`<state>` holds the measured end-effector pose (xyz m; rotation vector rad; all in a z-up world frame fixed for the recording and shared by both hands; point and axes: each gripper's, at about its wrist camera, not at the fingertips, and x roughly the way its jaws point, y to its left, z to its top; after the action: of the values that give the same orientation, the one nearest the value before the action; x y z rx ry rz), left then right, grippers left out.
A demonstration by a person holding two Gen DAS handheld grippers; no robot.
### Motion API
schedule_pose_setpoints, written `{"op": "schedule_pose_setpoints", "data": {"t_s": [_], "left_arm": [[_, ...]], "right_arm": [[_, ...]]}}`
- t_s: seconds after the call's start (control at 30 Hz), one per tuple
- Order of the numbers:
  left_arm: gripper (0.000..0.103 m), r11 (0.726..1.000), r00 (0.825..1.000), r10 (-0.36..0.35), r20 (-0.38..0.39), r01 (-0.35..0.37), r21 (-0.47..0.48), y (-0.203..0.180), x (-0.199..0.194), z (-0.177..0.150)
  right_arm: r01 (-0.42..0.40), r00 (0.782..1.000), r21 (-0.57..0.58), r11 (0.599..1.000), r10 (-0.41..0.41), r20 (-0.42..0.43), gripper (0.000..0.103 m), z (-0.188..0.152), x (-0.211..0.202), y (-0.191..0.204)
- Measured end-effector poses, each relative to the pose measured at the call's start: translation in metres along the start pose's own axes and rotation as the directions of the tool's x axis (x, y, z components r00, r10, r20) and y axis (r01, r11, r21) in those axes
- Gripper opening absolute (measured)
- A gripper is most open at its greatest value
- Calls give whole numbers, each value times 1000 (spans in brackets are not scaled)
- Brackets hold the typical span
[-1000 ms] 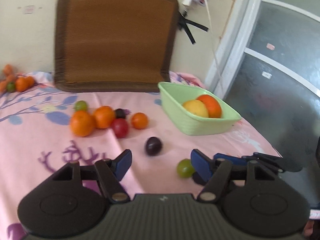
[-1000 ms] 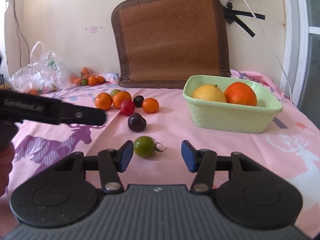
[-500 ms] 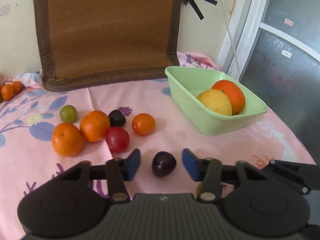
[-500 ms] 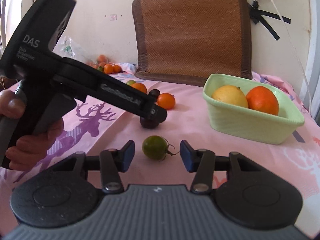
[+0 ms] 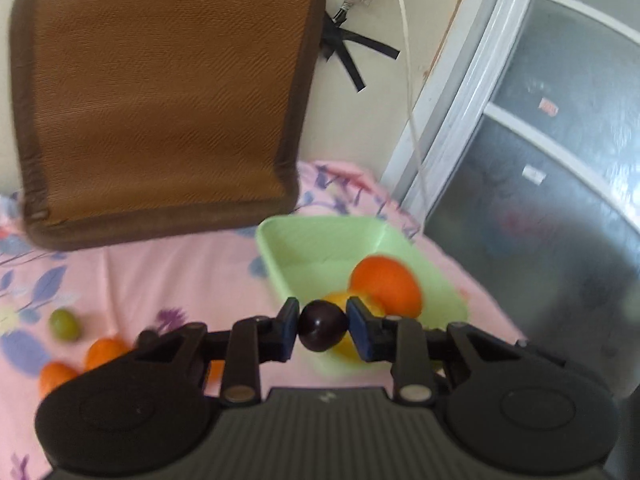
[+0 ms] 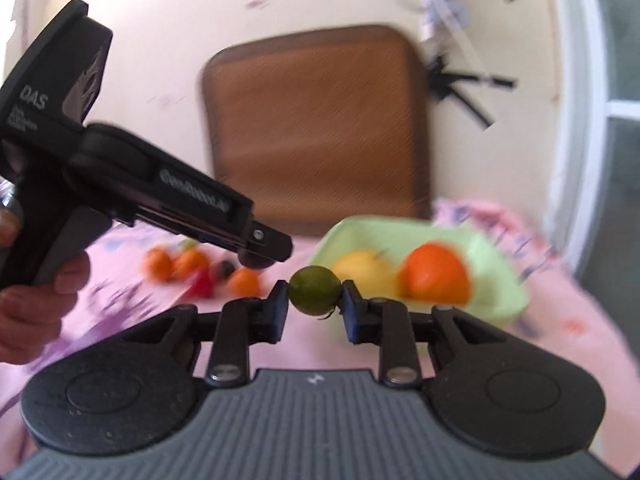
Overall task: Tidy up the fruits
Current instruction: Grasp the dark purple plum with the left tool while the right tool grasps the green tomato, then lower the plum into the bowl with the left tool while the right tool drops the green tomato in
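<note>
Two views, two loads. Left wrist: left hand-held gripper (image 5: 322, 329) clamped on dark plum (image 5: 322, 331), green basin (image 5: 320, 252) at 12 to 1 o'clock, just beyond. Right wrist: right hand-held gripper (image 6: 314, 297) clamped on green tomato (image 6: 314, 289), basin at 1 o'clock; the left tool crossing at 10 o'clock, nearer the rim.

The dark plum (image 5: 322, 330) has a glossy, smooth skin. The green basket (image 5: 320, 240) looks like matt plastic. A woven brown mat (image 5: 160, 100) shows rough texture with cloth edging, and the pink tablecloth (image 5: 180, 272) is printed fabric.
</note>
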<state>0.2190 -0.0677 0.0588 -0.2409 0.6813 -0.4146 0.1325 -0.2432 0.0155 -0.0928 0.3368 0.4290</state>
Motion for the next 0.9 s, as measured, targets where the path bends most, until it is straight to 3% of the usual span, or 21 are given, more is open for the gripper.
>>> {"op": "schedule_pose_setpoints", "data": {"t_s": [0.13, 0.33, 0.5, 0.53, 0.67, 0.8, 0.9], "left_arm": [[27, 999, 999, -24, -38, 23, -26, -4, 37, 19], [27, 999, 996, -4, -89, 0, -46, -2, 74, 20], [45, 999, 996, 24, -82, -27, -43, -3, 79, 20], [45, 999, 997, 23, -78, -27, -42, -3, 77, 20], [45, 997, 999, 18, -37, -20, -69, 2, 52, 22], [48, 994, 996, 28, 80, -19, -110, 25, -13, 20], [49, 983, 981, 110, 159, -83, -163, 56, -67, 9]], "right_arm": [[82, 997, 41, 996, -82, 1, 31, 3, 11, -24], [95, 995, 29, 995, -95, -14, 32, -3, 20, -31], [109, 994, 25, 994, -109, -12, 36, -8, 26, -33], [113, 994, 31, 993, -113, -7, 42, -9, 26, -34], [110, 994, 63, 992, -111, 12, 44, -10, 22, -39], [102, 992, 72, 992, -107, 65, 44, -8, 10, -37], [63, 992, 83, 995, -72, 103, 44, -3, -1, -31]]}}
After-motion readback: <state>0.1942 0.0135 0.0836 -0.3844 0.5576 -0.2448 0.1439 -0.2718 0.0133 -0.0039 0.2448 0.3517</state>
